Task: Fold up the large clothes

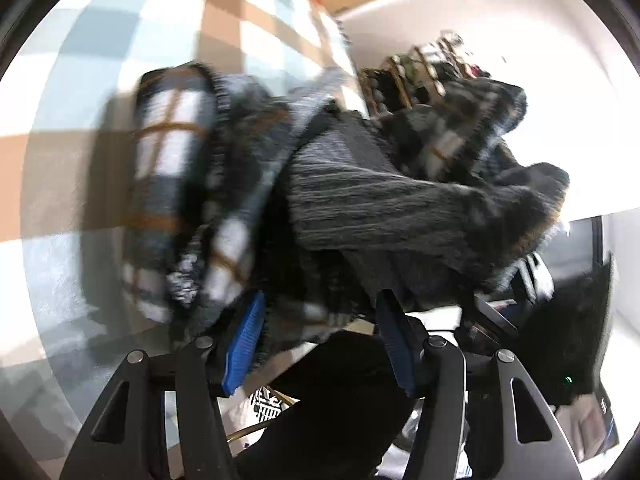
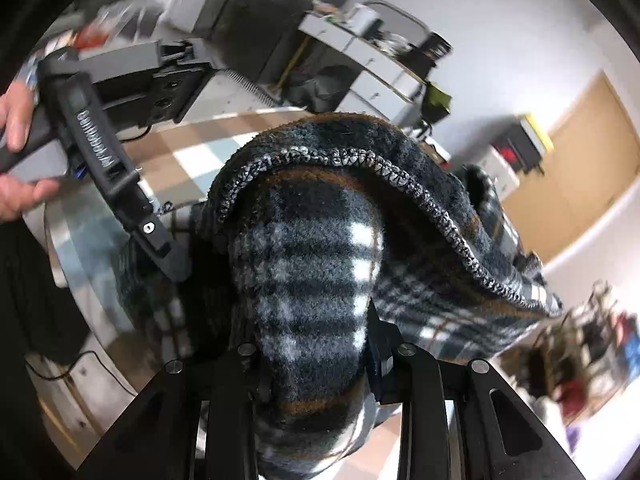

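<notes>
A large fleece garment, dark grey plaid with white and orange lines (image 1: 360, 184), hangs bunched in the air above a checked table. My left gripper (image 1: 320, 328) is shut on a fold of it between its blue pads (image 1: 244, 344). My right gripper (image 2: 312, 344) is shut on another thick fold of the plaid garment (image 2: 316, 264), which fills the space between its fingers. The left gripper also shows in the right wrist view (image 2: 120, 176), held by a hand at the upper left, its tip against the cloth.
The table top (image 1: 120, 40) has a blue, white and tan check cloth. A rack of clothes (image 1: 432, 68) stands by the white wall. Shelves and desks with clutter (image 2: 380, 48) and a wooden door (image 2: 580, 160) are behind.
</notes>
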`<state>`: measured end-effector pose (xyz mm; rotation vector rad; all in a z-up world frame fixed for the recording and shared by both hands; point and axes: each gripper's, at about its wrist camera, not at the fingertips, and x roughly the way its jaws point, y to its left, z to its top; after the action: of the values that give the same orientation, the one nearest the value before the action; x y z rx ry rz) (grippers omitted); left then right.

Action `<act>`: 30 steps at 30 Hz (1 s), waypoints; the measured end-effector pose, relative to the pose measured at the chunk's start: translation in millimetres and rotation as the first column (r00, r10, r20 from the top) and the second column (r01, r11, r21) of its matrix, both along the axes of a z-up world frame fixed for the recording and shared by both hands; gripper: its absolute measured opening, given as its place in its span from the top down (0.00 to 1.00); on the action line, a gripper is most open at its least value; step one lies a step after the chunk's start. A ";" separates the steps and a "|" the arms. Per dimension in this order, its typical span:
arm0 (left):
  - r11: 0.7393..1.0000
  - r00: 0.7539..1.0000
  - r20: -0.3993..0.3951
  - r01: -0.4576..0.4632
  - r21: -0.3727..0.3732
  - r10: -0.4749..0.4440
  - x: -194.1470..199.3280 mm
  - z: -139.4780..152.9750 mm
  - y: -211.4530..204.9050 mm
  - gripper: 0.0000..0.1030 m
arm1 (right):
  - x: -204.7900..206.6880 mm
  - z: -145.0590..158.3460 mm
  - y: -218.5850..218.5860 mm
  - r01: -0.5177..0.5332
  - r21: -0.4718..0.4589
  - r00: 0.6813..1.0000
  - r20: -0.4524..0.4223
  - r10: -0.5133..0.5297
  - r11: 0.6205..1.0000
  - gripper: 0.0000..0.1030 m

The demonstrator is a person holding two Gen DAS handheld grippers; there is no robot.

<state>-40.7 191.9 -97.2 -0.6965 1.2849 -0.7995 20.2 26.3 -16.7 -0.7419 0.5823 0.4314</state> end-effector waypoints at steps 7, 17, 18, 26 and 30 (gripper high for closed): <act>0.991 0.997 -0.077 0.005 -0.134 -0.016 28.8 -14.5 -29.8 0.49 | -6.7 1.8 -9.4 -0.053 0.024 0.999 0.004 0.053 0.998 0.71; 0.985 0.999 -0.029 -0.036 -0.168 0.032 52.1 -5.7 -23.0 0.49 | -21.5 17.8 -34.6 -0.249 0.141 0.962 -0.075 0.261 0.958 0.71; 0.985 0.998 -0.036 -0.054 -0.166 0.049 53.8 -11.2 -19.2 0.49 | -22.9 19.6 -34.2 -0.275 0.149 0.954 -0.082 0.289 0.950 0.71; 0.972 0.996 -0.066 -0.067 -0.224 0.054 45.6 -31.5 3.3 0.49 | -28.8 27.6 3.8 -0.479 0.196 0.857 -0.103 0.504 0.856 0.71; 0.964 0.995 -0.094 -0.051 -0.262 0.027 48.3 -35.6 8.6 0.57 | -24.1 23.6 31.3 -0.522 0.269 0.804 -0.161 0.572 0.809 0.71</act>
<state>7.6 200.6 -132.8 -0.9780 1.2520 -0.9257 -3.9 57.6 6.9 -0.6492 0.5223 1.1254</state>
